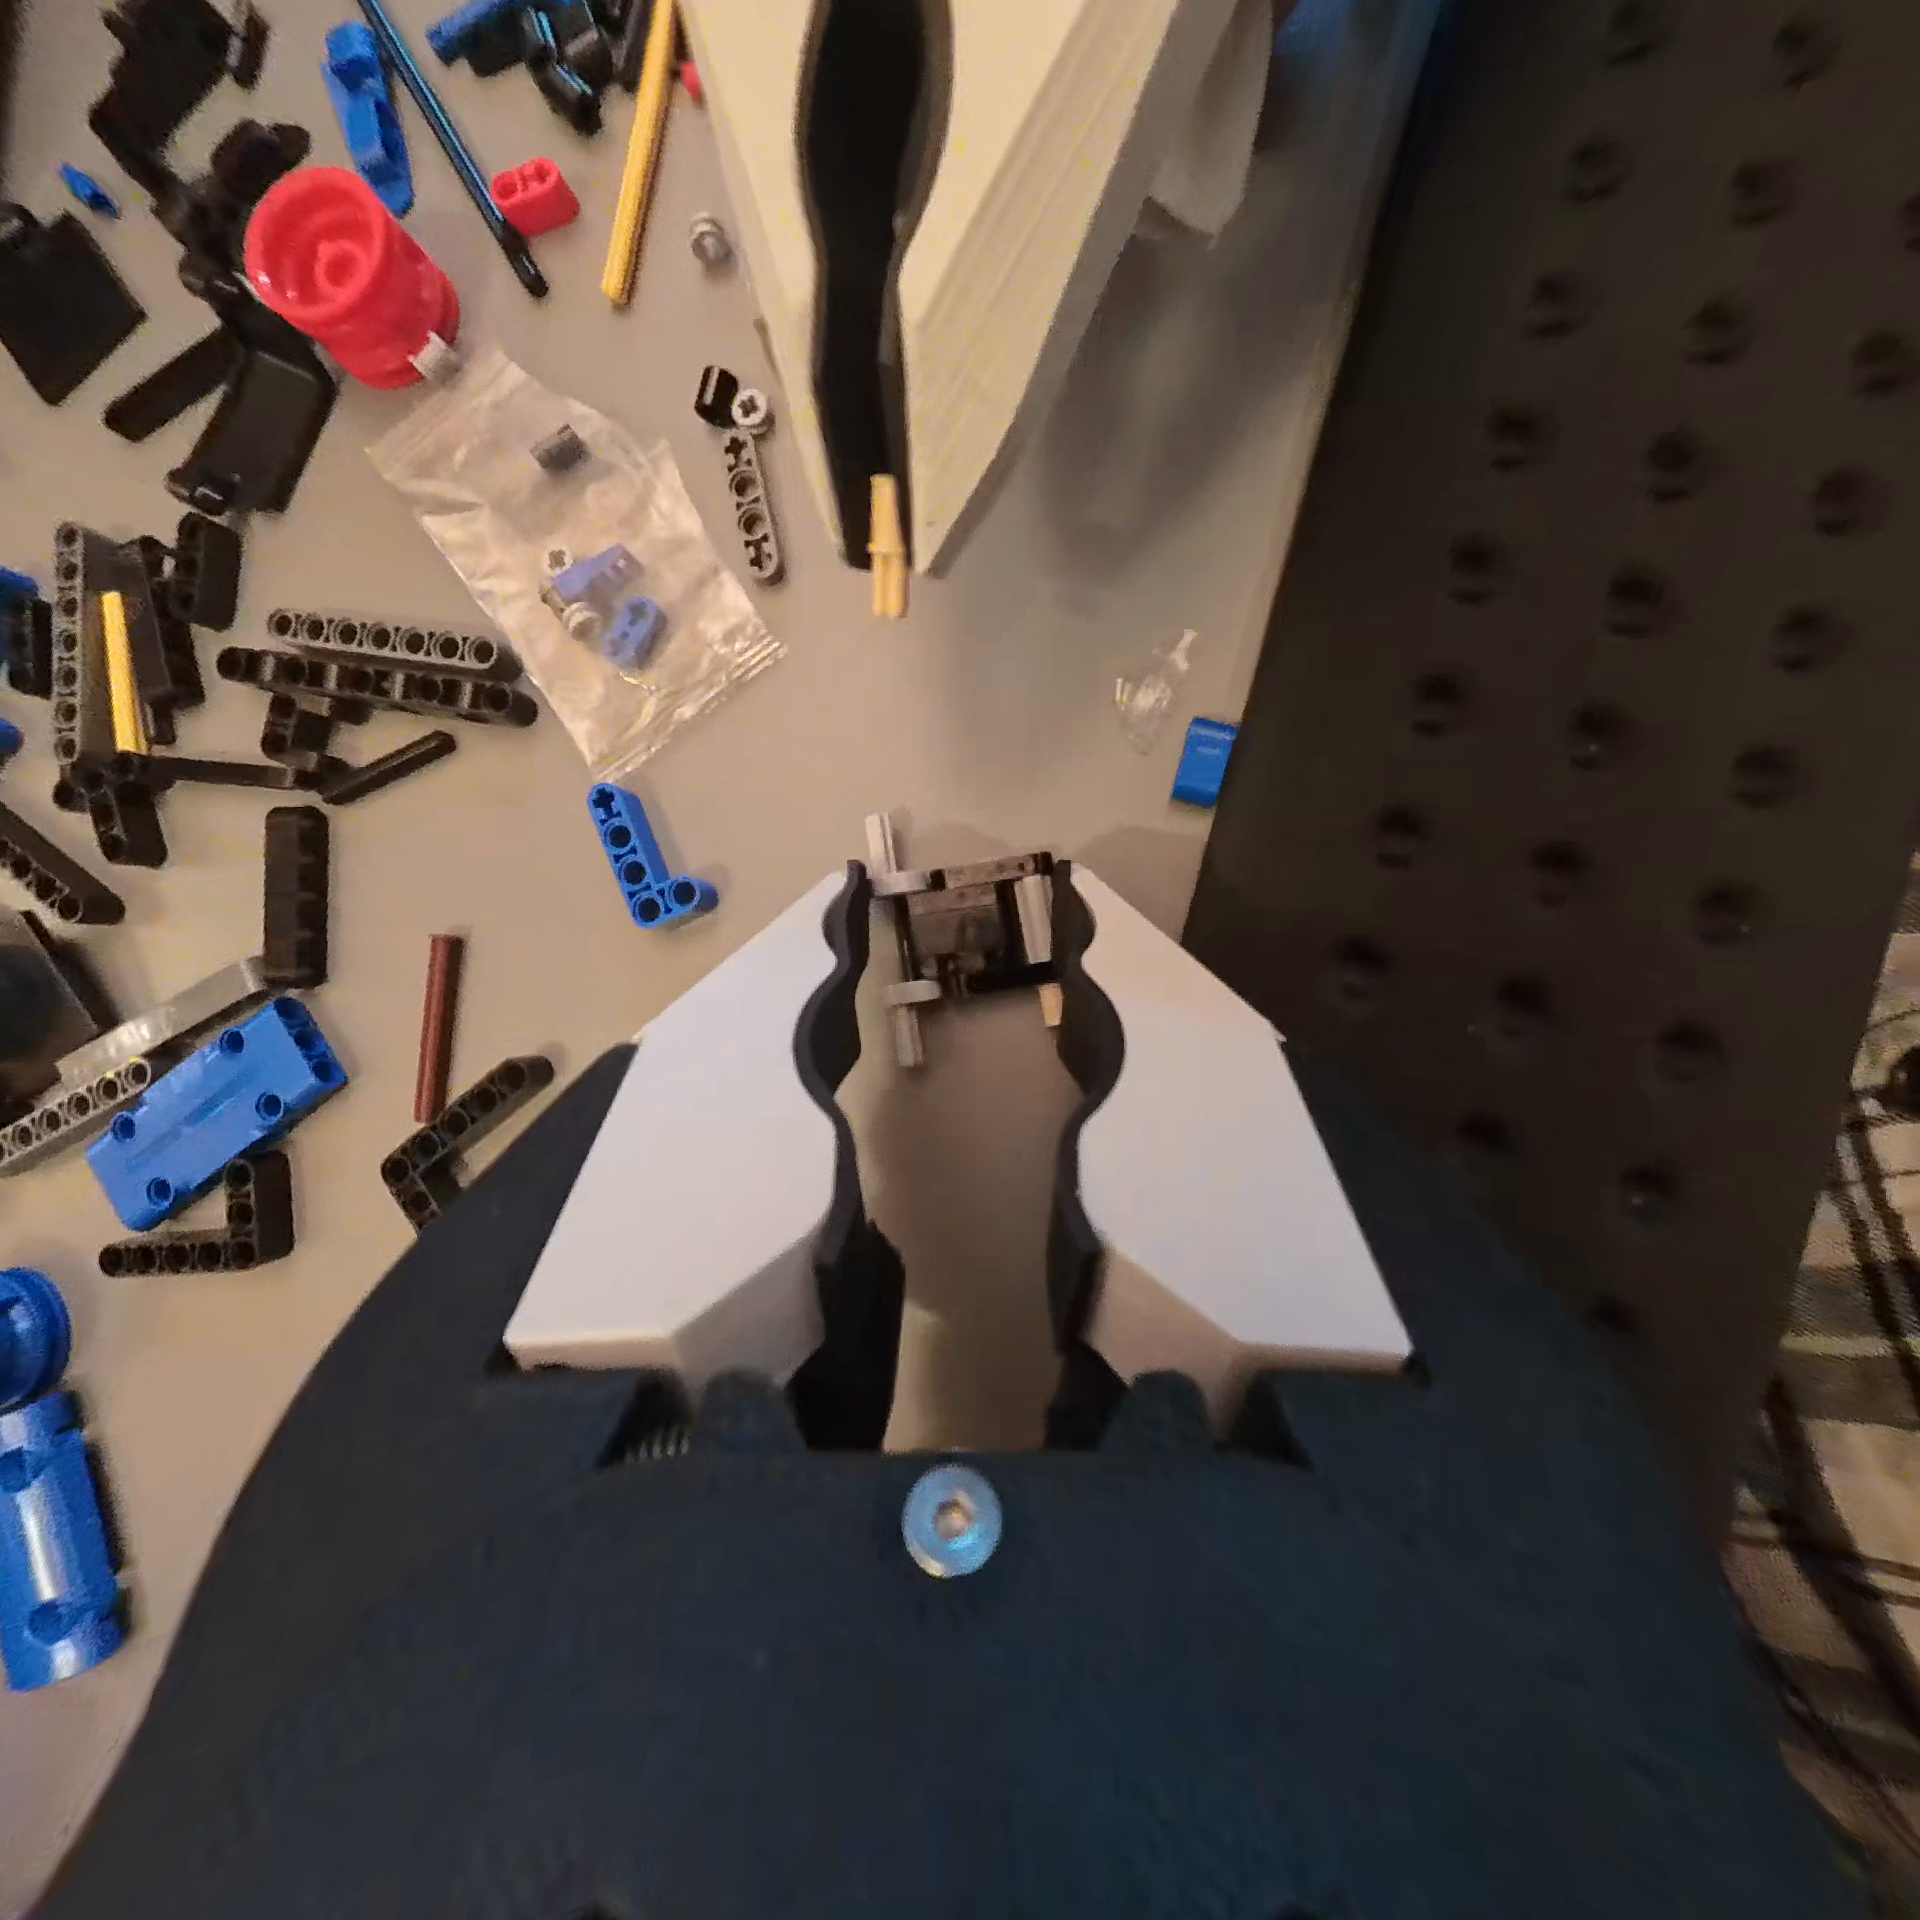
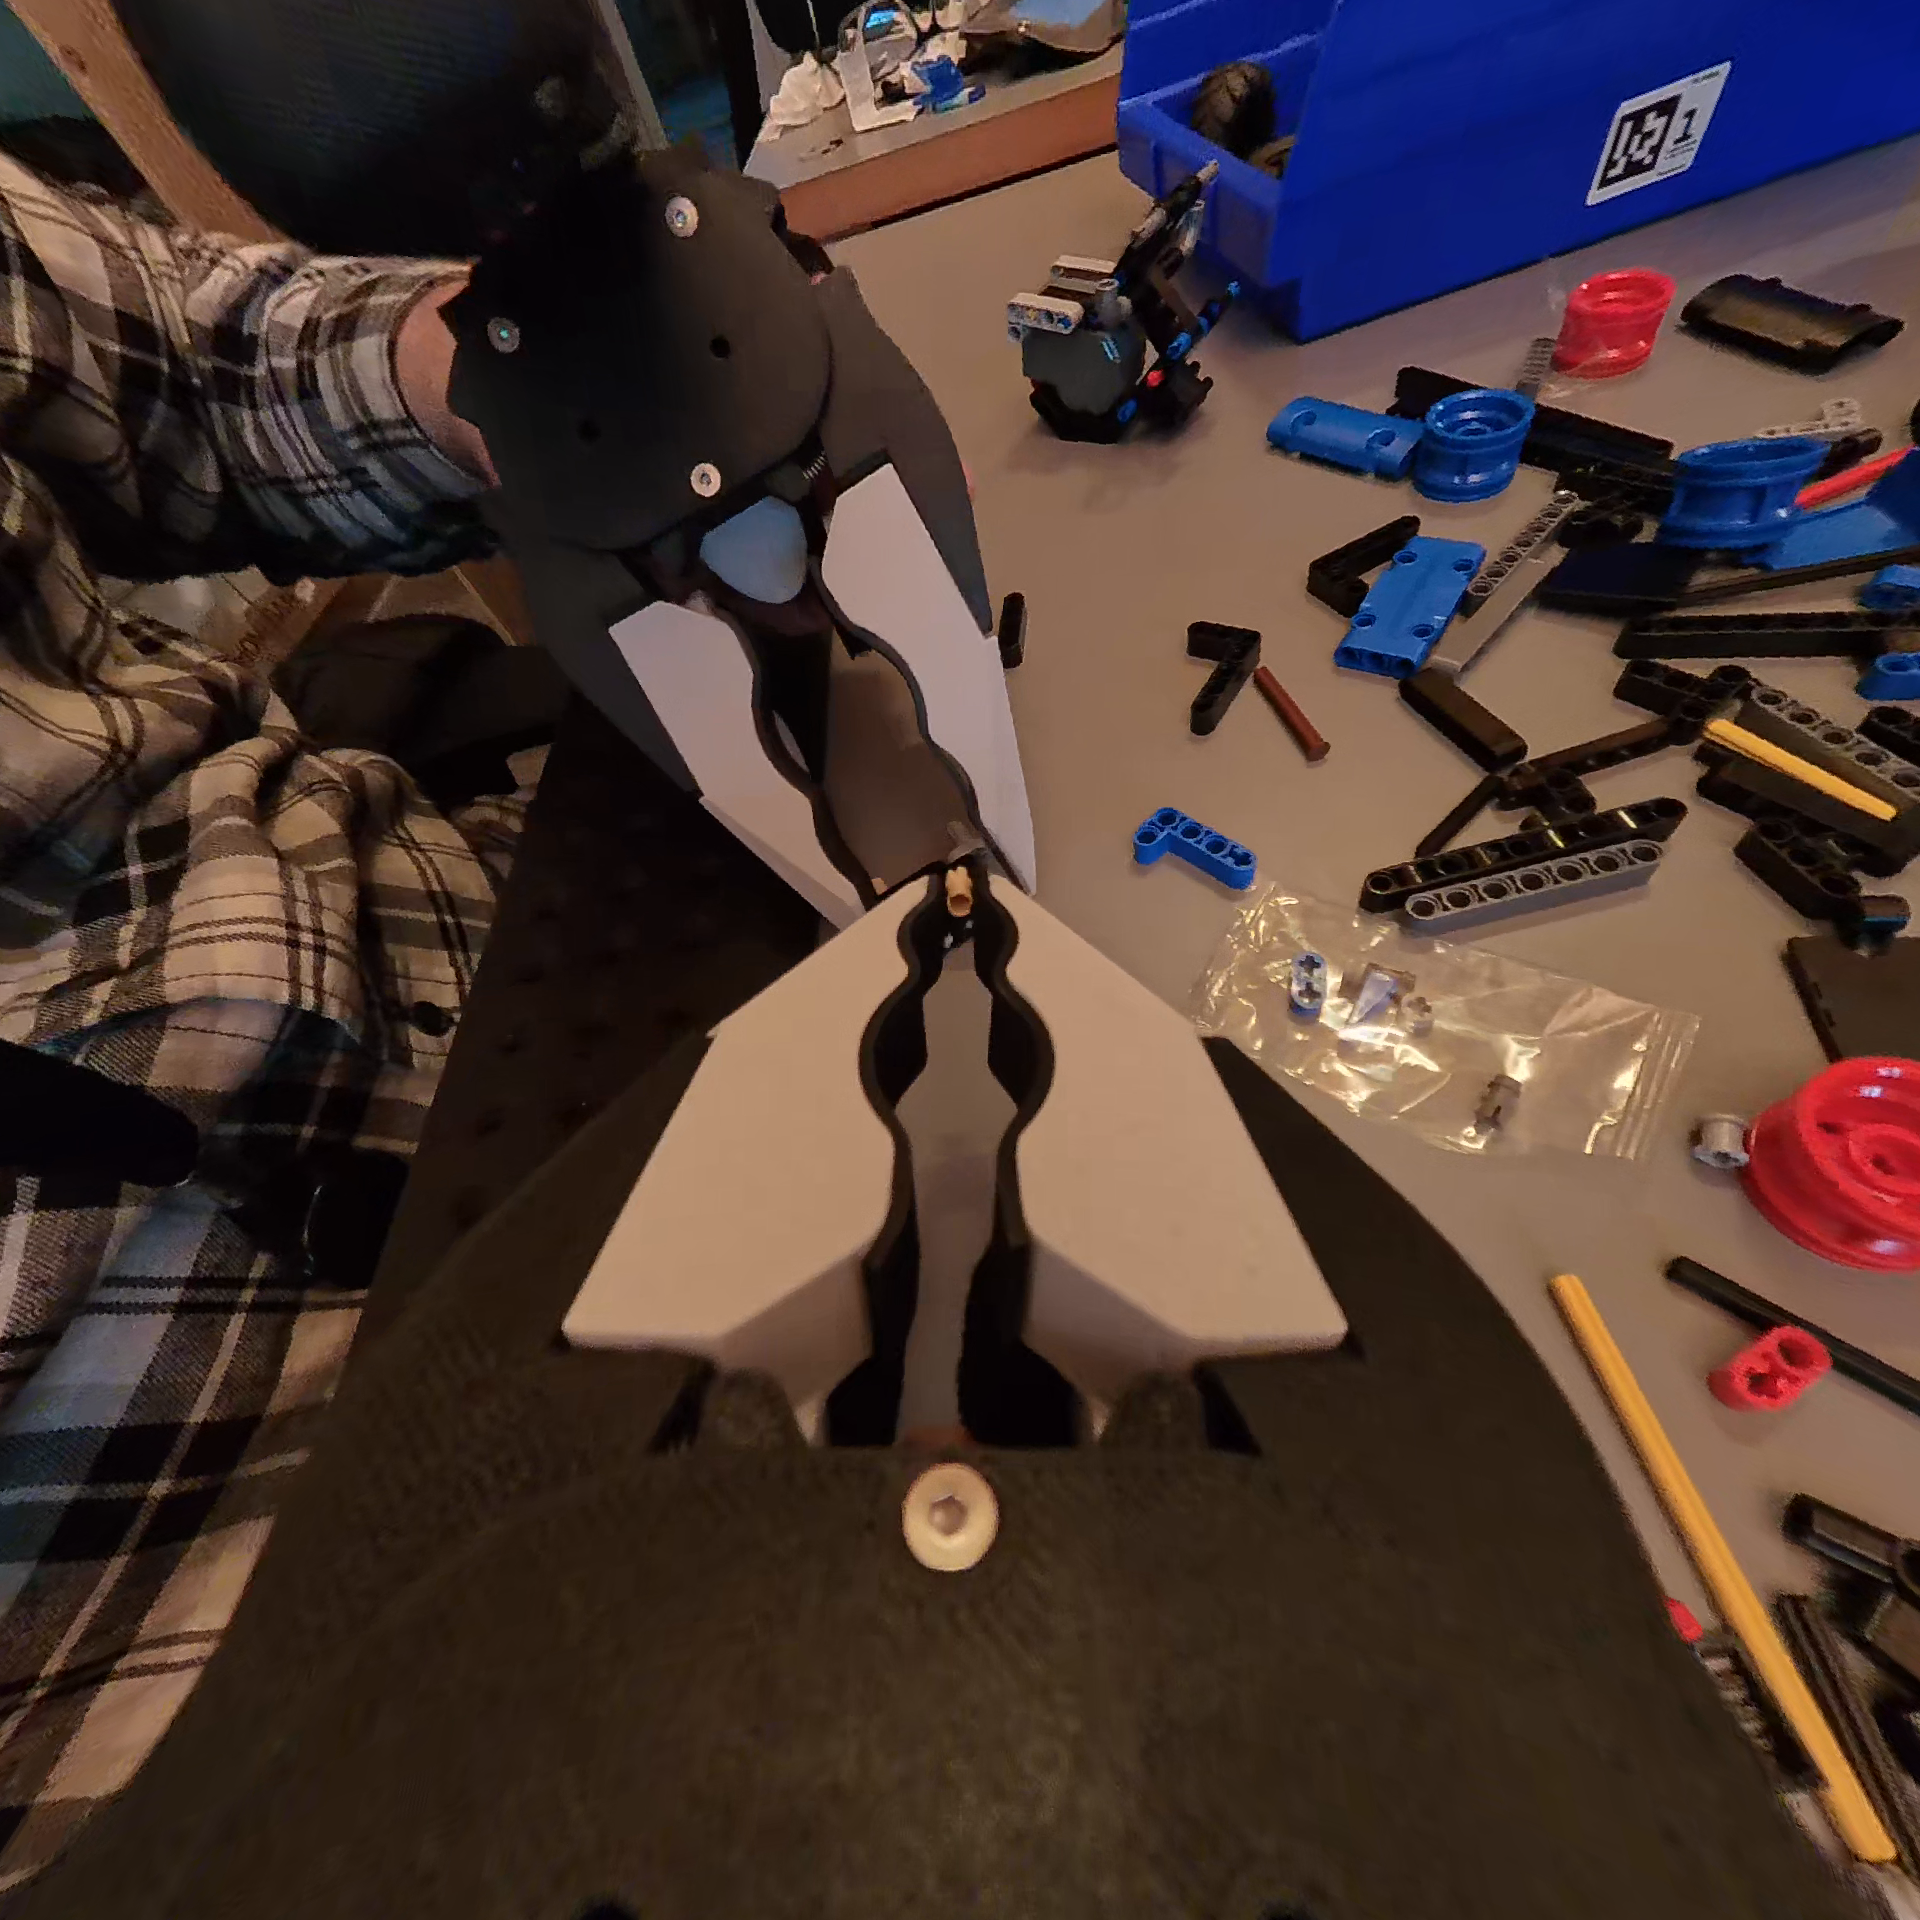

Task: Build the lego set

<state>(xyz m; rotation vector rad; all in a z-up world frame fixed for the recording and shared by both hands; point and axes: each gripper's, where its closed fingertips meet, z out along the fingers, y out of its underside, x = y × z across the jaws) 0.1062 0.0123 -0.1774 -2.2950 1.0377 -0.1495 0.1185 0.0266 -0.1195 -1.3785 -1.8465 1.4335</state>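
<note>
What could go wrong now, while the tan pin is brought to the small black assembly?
1. The right gripper pinches the tan pin only at its tip, so the pin may tilt or slip out when pushed.
2. The left gripper holds the small black assembly at the very end of its jaws; a push could twist it loose.
3. A dropped pin could be lost among the loose parts on the table.

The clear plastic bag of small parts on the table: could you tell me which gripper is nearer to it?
Left, probably, though it is close. The left gripper, shut on a small black and grey assembly, hangs beside the bag. The right gripper, pinching a tan pin, looks higher above it.
</note>
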